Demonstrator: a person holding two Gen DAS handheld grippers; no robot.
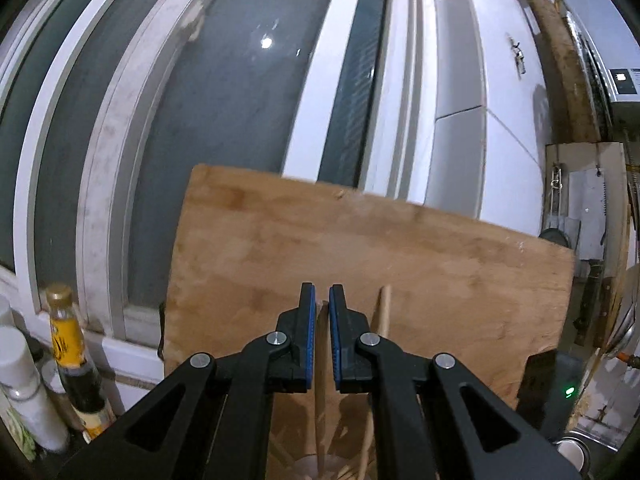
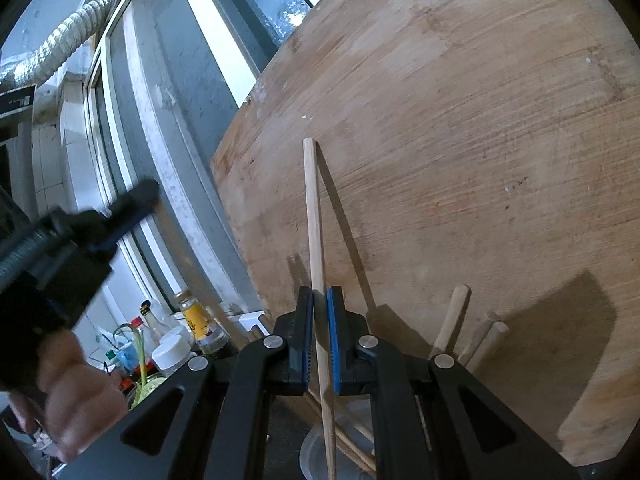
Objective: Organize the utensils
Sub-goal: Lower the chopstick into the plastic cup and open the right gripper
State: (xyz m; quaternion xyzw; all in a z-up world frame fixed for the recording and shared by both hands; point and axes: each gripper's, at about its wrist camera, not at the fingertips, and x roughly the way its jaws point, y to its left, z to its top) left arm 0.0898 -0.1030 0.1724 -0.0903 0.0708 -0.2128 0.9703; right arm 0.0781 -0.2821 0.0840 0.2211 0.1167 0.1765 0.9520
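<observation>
Yellow bottle label (image 1: 66, 334), writing too blurred.

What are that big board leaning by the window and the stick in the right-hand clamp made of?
The cutting board looks like unvarnished wood, perhaps bamboo: matte tan, streaky grain, fine knife scratches and darker stains. The chopstick held in the right gripper looks like pale bare wood or bamboo, slim, straight and dull, with no gloss or paint.

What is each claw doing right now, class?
Left claw: shut on a thin wooden chopstick.
Right claw: shut on a long pale wooden chopstick.
</observation>
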